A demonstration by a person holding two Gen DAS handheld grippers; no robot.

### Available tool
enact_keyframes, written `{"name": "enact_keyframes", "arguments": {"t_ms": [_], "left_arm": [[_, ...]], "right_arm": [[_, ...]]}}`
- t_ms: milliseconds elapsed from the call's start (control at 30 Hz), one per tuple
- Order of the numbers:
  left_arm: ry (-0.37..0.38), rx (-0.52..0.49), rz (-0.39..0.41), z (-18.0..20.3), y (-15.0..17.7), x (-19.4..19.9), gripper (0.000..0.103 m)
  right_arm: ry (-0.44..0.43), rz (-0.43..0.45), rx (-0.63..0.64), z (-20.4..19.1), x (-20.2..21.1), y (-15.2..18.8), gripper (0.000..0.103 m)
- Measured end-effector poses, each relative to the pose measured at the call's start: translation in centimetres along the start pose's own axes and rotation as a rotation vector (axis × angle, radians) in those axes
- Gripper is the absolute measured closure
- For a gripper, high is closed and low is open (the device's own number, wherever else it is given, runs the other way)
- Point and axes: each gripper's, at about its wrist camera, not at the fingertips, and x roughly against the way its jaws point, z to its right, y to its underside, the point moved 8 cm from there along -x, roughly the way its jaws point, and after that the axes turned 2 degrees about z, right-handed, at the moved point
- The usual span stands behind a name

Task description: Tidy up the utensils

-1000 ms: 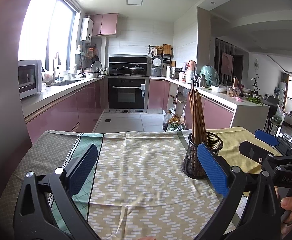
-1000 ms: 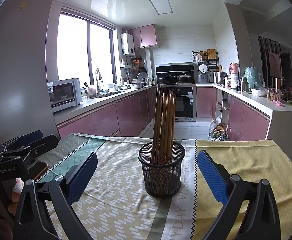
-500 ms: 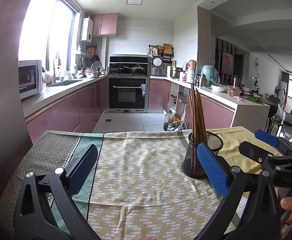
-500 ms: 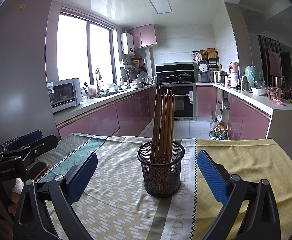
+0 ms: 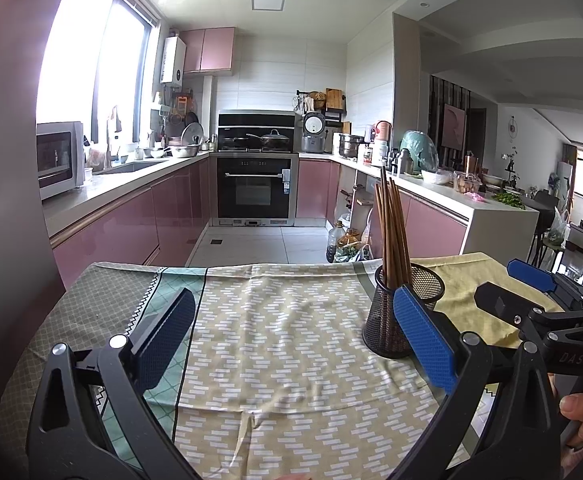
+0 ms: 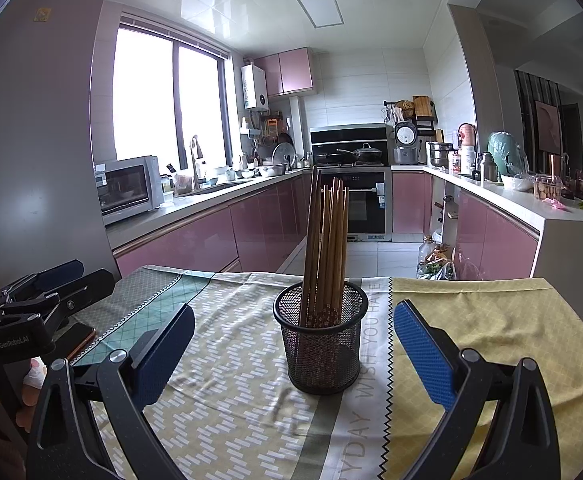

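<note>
A black mesh cup [image 6: 323, 344] stands upright on the patterned tablecloth [image 6: 227, 400] and holds several brown chopsticks [image 6: 327, 248]. My right gripper [image 6: 293, 340] is open and empty, just in front of the cup. In the left wrist view the cup [image 5: 403, 312] sits to the right, partly behind my right finger, with the chopsticks [image 5: 391, 228] standing in it. My left gripper [image 5: 291, 328] is open and empty over the cloth [image 5: 275, 320]. The right gripper [image 5: 531, 292] shows at the right edge there, and the left gripper [image 6: 39, 292] at the left edge of the right wrist view.
The table's far edge [image 5: 275, 266] drops to the kitchen floor. A phone [image 6: 79, 340] lies on the cloth at the left. Pink cabinets [image 6: 211, 240], an oven [image 5: 253, 192] and a cluttered counter [image 6: 531, 196] stand beyond. A fridge wall [image 6: 31, 120] rises at the left.
</note>
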Motion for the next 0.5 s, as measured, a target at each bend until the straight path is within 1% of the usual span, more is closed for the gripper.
{"name": "enact_keyframes", "arguments": {"t_ms": [500], "left_arm": [[0.002, -0.001, 0.004, -0.01, -0.14, 0.04, 0.005]], "right_arm": [[-0.001, 0.001, 0.0, -0.06, -0.05, 0.03, 0.007]]}}
